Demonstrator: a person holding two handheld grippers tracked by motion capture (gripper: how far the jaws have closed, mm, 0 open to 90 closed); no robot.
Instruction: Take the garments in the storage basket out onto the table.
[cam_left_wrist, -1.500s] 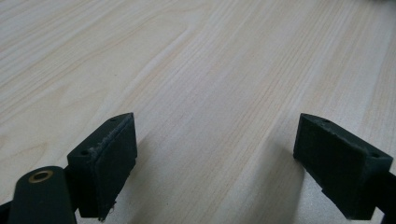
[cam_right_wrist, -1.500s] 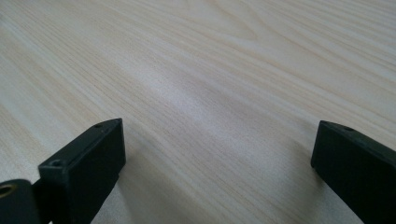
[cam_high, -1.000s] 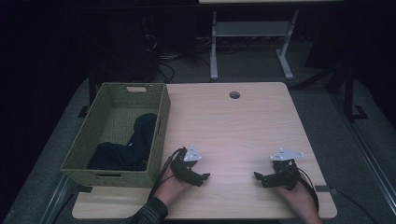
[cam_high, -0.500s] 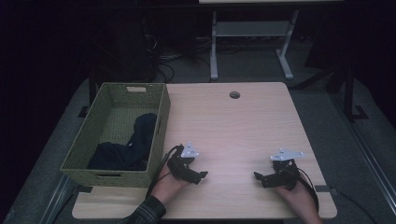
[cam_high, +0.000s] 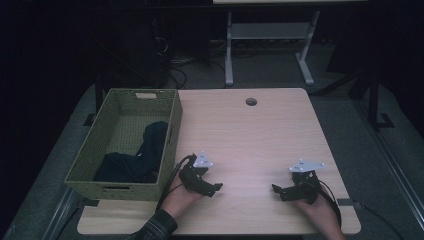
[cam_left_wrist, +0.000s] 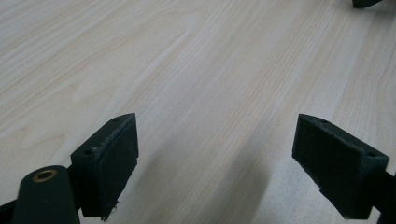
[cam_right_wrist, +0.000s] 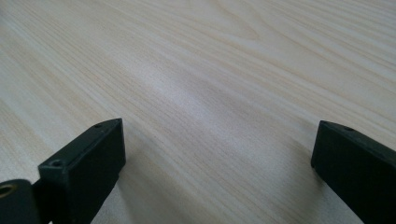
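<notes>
My left gripper (cam_high: 212, 189) sits low near the front edge of the table (cam_high: 260, 135), its jaws spread wide with nothing between them; in the left gripper view the pads (cam_left_wrist: 109, 163) hang just over bare wood (cam_left_wrist: 201, 79), and the tip of the other gripper (cam_left_wrist: 369, 3) shows at the far top right corner. My right gripper (cam_high: 278, 190) is well apart from it on the same near strip, also gaping wide and empty, its jaws turned toward the left one; the right gripper view has its pads (cam_right_wrist: 88, 163) over plain boards (cam_right_wrist: 224, 70). Between the two tools the tabletop is open. My right hand (cam_high: 317, 212) lies close to the table's front right corner, so there is little room on that side or behind it. Just left of my left hand (cam_high: 180, 197) stands the basket (cam_high: 172, 145), its near corner close to my wrist and its long wall running along the table's left edge. Inside it, dark cloth (cam_high: 142, 157) lies heaped against the right wall toward the near end, and the far end of the basket floor is bare. Beyond the grippers the wood runs free to the far edge, where a small round hole (cam_high: 251, 101) sits near the middle. Past the table, a white stand (cam_high: 270, 45) rests on the grey floor (cam_high: 345, 115).
</notes>
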